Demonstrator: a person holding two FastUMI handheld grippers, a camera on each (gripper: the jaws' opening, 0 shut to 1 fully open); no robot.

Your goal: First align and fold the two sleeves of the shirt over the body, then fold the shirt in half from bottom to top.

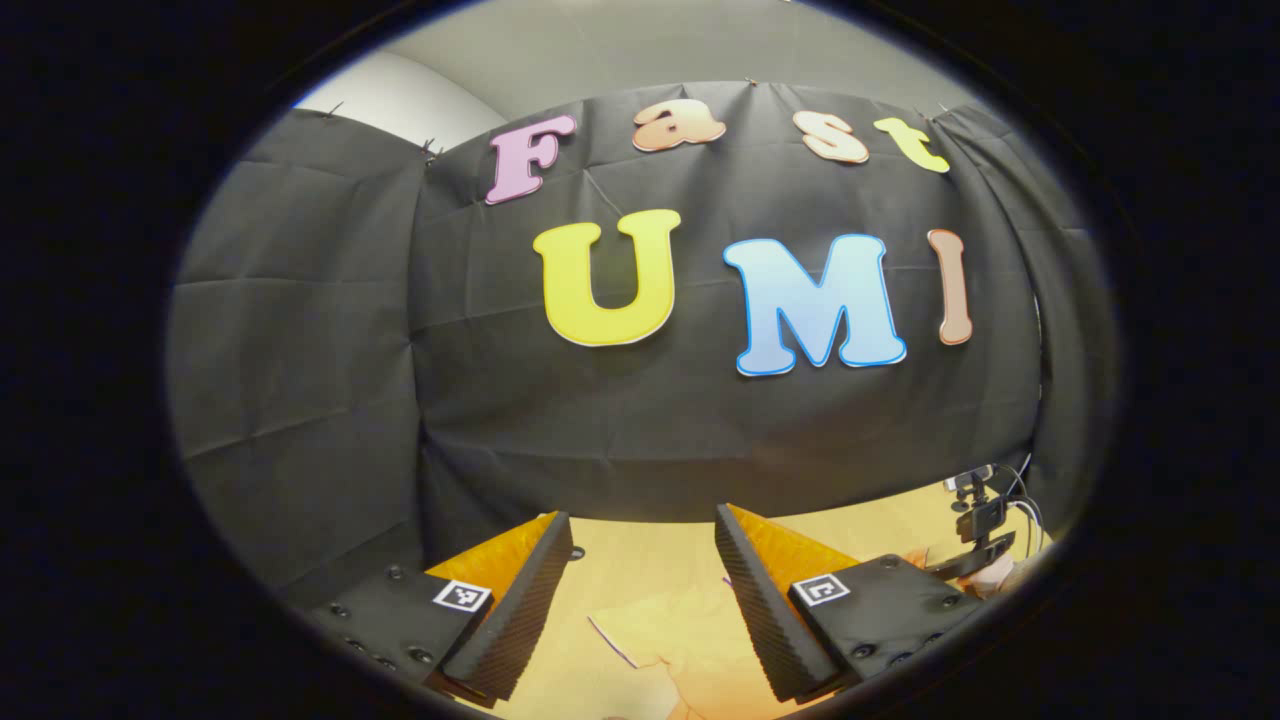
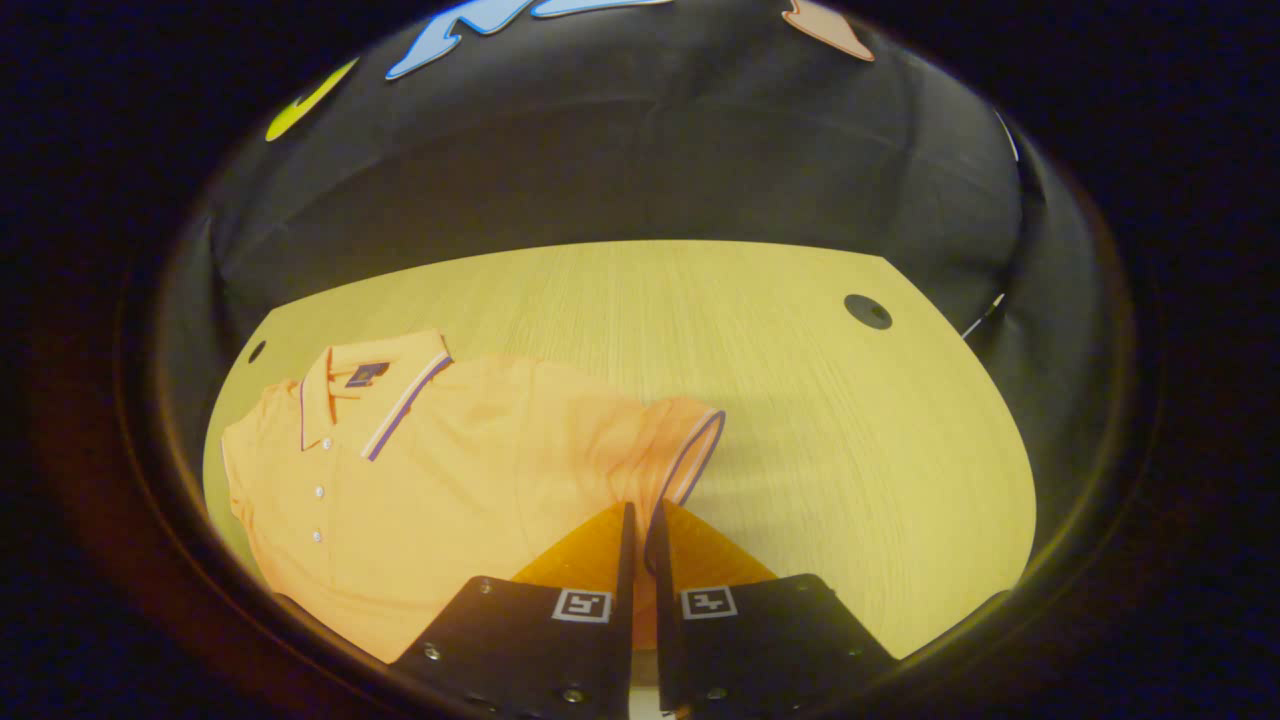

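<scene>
Lying flat on the bench [image 2: 800, 400]: shirt [image 2: 450, 470], collar [image 2: 375, 385] toward far left, long axis running collar-to-hem toward the near edge. Sitting just short of the sleeve [image 2: 690, 450]: right claw [image 2: 638, 525], fingers nearly closed, gripping nothing visible; sleeve cuff straight ahead of the tips. Hanging raised and aiming at the booth wall: left claw [image 1: 645, 545], jaws wide apart, empty, shirt patch below. Looking nearer to this sleeve: right claw.

1. An orange polo shirt [image 2: 440, 470] lies flat on a pale wooden table [image 2: 850, 430].
2. The right gripper [image 2: 637, 525] sits at the shirt's sleeve [image 2: 690, 440], fingers nearly together, fabric between them.
</scene>
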